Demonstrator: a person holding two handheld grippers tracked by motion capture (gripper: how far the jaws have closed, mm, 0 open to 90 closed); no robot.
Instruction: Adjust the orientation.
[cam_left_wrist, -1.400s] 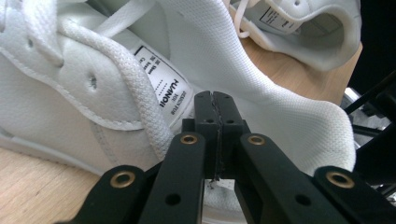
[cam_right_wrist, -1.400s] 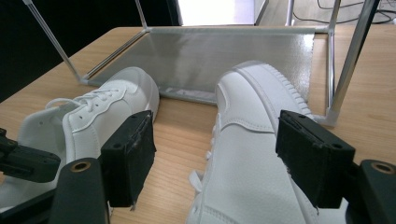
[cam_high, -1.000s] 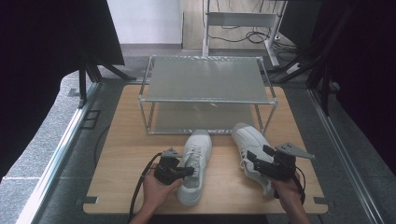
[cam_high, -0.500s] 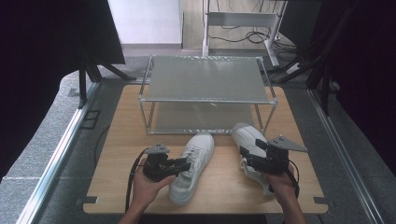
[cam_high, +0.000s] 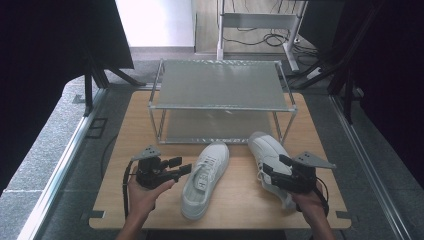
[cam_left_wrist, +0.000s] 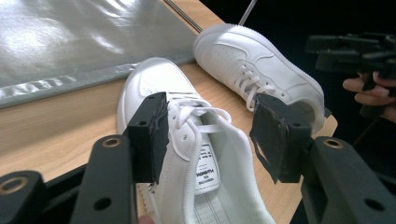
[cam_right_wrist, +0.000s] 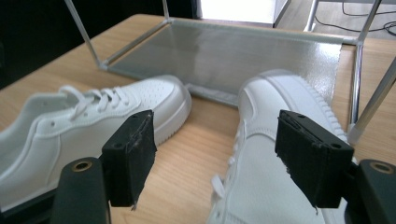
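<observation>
High view: both white sneakers lie on the table (cam_high: 120, 200) in front of the rack (cam_high: 220, 90); neither is shelved yet. Left shoe (cam_high: 205, 179) sits just beside the left gripper (cam_high: 184, 168).

Left gripper view: its jaws, just opened wide, straddle that shoe's collar without pressing. The tongue label's print is too small to read.

Right gripper view: right gripper (cam_right_wrist: 224, 158) is spread over the right shoe (cam_right_wrist: 275, 154), not clamped.

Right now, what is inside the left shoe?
Inside the left shoe a white insole with faint print shows, and the tongue's label. The toe end is hidden under the tongue and laces.
</observation>
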